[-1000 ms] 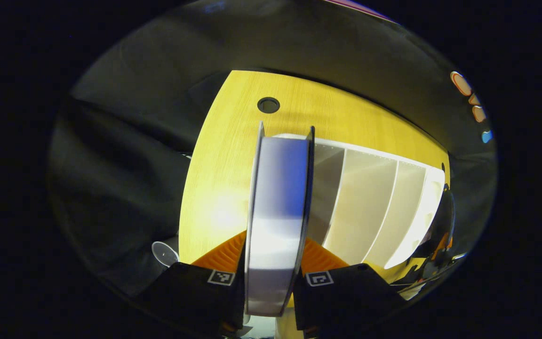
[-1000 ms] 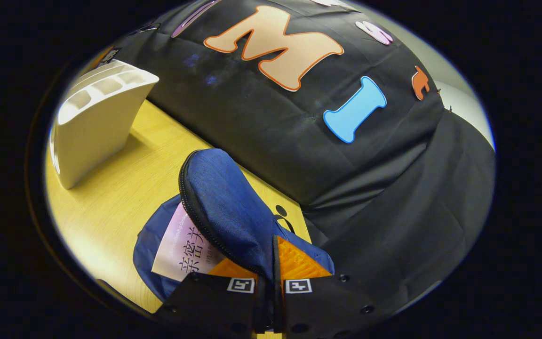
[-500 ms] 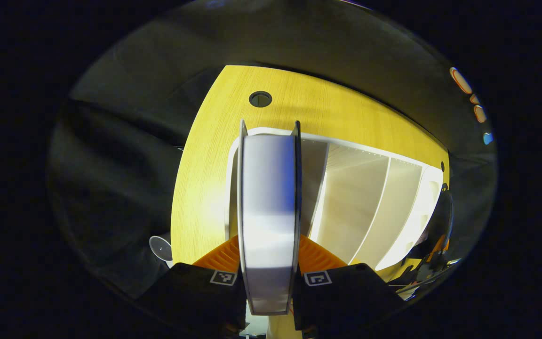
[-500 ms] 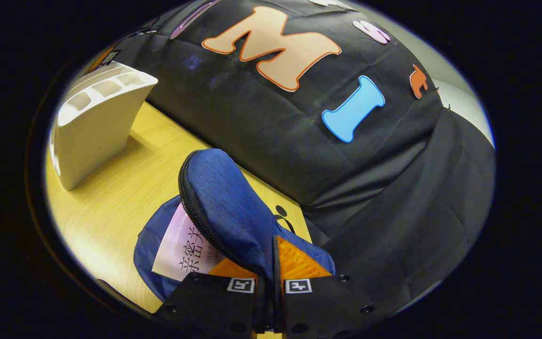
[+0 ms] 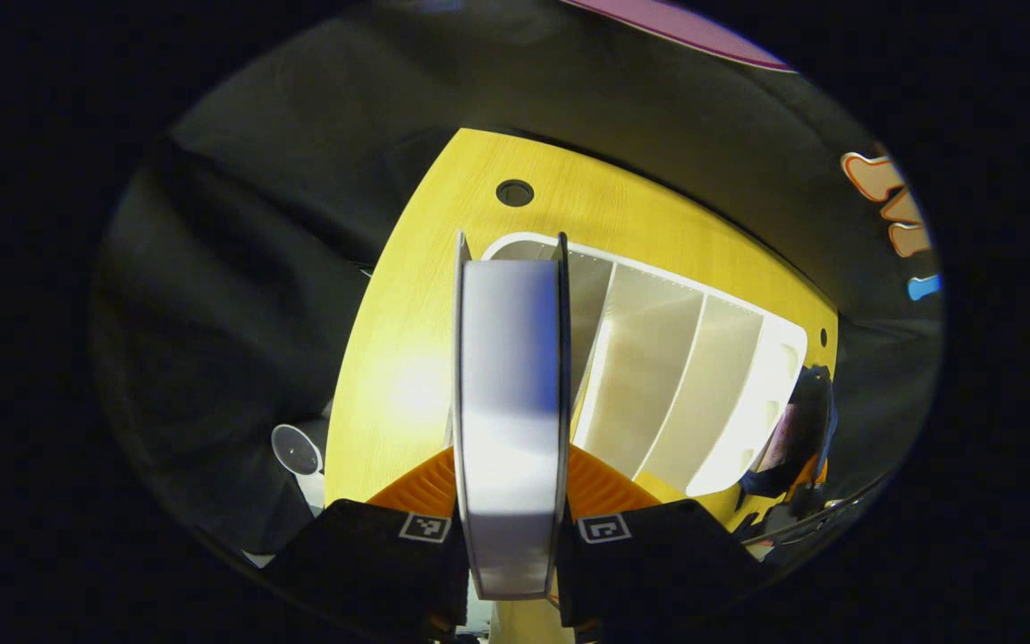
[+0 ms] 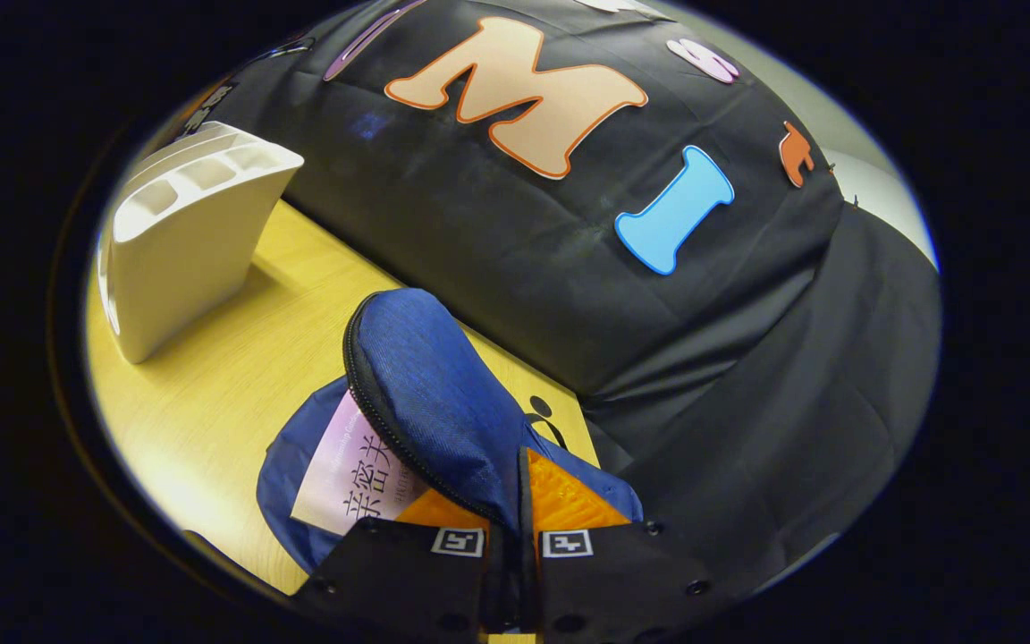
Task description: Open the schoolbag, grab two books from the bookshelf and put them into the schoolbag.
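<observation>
left fingers (image 5: 441, 478) clamped on book (image 5: 510, 420) | right fingers (image 6: 560, 496) pinching schoolbag flap (image 6: 430, 398) | bookshelf (image 5: 676, 376) on table (image 5: 408, 358)

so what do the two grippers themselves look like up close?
Both match: the left gripper and right gripper each have two black blocky finger bodies with ribbed inner pads. Each finger carries a small square black-and-white fiducial tag near its base. The right gripper's bodies also show small round screw heads. No cables or sleeves visible.

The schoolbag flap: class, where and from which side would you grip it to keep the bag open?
Grip the schoolbag flap at its free zippered edge, coming from the open mouth side. It stands raised above the book inside, so that thin edge fits between two fingers, as the right gripper shows.
</observation>
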`<state>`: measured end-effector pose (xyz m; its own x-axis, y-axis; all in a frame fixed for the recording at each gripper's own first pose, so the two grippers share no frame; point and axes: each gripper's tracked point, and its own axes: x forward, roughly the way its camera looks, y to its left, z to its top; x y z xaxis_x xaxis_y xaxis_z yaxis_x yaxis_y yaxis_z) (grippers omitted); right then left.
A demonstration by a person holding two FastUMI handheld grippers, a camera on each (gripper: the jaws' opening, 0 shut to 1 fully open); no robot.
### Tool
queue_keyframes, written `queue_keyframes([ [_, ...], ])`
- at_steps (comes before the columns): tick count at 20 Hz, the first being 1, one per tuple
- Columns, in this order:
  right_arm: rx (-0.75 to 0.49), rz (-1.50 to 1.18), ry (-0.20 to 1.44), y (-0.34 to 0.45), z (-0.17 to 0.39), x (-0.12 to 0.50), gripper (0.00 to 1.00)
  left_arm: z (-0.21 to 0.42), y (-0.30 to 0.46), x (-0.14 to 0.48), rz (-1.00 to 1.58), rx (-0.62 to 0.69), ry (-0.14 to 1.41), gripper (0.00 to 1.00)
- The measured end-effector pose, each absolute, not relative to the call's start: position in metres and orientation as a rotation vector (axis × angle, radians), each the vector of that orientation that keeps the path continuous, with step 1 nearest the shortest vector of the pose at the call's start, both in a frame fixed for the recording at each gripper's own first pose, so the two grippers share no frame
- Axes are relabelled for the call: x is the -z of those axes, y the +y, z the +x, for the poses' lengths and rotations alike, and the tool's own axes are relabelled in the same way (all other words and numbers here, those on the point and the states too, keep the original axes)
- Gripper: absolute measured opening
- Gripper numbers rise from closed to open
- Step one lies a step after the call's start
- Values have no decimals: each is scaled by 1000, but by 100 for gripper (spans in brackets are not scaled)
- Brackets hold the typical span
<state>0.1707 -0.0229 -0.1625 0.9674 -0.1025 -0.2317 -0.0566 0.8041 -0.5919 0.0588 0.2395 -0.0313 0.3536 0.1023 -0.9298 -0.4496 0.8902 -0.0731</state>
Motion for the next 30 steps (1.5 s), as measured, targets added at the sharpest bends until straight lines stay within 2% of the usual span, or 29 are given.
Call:
queue_keyframes([
  [4, 8, -640, 242, -24, 171, 160, 8, 39, 228, -2, -357, -383, 1098, 37],
  [6, -4, -621, 238, -24, 170, 161, 12, 28, 222, -18, -347, -391, 1079, 37],
  [8, -10, -600, 233, -25, 171, 160, 8, 21, 214, -32, -350, -392, 1052, 37],
  [16, -39, -568, 204, -30, 173, 153, 10, 4, 171, -79, -440, -321, 929, 35],
  [23, -50, -520, 195, -35, 175, 149, 10, 30, 85, -86, -516, -138, 862, 35],
  [30, -64, -481, 193, -40, 176, 144, 10, 85, -14, -43, -523, 38, 865, 35],
])
